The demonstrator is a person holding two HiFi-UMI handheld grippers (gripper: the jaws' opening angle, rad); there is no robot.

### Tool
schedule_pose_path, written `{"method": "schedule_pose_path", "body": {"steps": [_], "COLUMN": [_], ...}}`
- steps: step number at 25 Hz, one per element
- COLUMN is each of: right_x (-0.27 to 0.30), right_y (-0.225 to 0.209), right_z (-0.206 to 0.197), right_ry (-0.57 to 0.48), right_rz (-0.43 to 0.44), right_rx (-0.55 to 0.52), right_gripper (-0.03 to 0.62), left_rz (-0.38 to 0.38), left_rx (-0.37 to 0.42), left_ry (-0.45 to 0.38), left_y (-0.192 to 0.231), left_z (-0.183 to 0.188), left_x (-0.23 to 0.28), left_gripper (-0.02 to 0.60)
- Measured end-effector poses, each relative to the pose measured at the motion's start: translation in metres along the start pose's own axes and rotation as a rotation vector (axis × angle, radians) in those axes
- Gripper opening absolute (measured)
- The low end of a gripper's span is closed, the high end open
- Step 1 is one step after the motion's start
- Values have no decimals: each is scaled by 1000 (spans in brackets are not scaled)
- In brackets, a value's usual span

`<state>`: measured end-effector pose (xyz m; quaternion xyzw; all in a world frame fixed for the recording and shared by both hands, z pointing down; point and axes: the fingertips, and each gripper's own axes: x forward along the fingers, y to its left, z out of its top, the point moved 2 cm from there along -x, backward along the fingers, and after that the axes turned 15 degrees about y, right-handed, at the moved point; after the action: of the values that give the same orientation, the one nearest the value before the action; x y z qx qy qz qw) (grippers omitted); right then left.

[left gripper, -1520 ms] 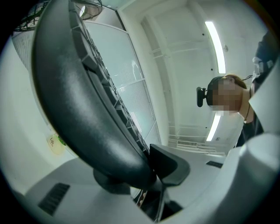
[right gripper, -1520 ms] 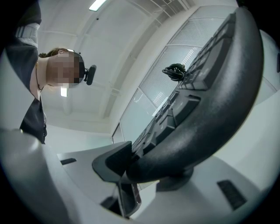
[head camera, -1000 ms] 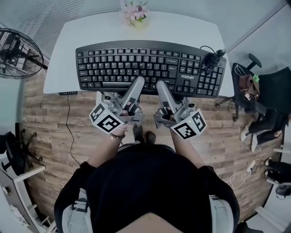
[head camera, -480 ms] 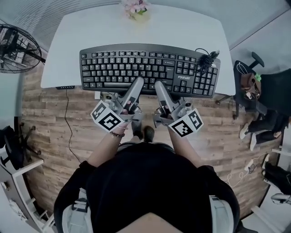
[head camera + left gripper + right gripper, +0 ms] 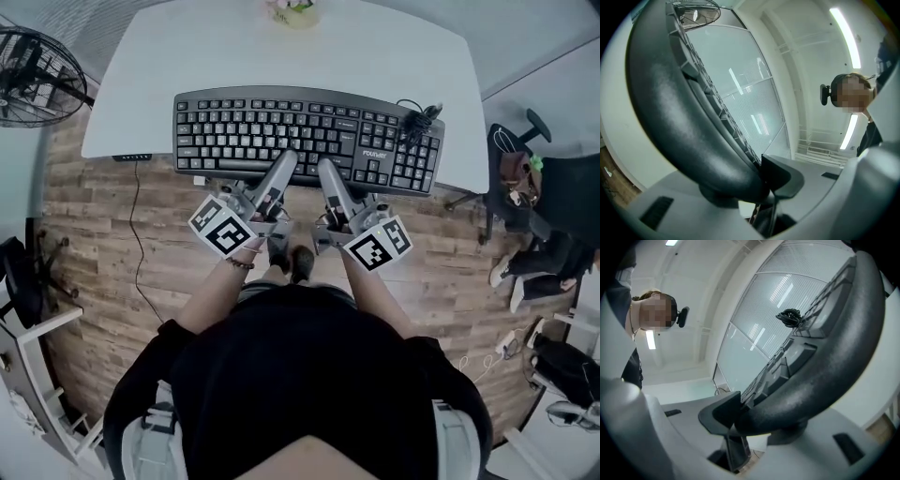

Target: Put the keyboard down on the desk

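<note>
Black full-size keyboard (image 5: 309,139) flat over white desk (image 5: 187,66), near edge gripped.

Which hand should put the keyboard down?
Neither alone: left hand-held gripper and right hand-held gripper both clamp the keyboard by its front edge over the desk. Probably lower together.

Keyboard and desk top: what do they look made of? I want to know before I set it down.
The keyboard looks like moulded black plastic, matt and finely grained; the gripper views show a soft sheen on its rounded front edge. The desk has a smooth white top with even colour and no grain, probably laminate or painted board. Its core cannot be told.
</note>
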<state>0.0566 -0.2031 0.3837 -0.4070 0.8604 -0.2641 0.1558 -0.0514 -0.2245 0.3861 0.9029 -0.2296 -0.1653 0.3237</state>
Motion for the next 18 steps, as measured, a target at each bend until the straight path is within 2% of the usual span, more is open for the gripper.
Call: {"method": "schedule_pose_path", "body": {"steps": [18], "right_x": [-2], "right_y": [-35], "right_z": [-29], "right_ry": [92], "right_rz": [-50], "right_rx": [101], "right_gripper": [163], "left_rz": [87], "left_rx": [-88], "left_ry": [36], "left_y": [31], "left_z": [-35], "left_x": [3], "left_gripper": [147]}}
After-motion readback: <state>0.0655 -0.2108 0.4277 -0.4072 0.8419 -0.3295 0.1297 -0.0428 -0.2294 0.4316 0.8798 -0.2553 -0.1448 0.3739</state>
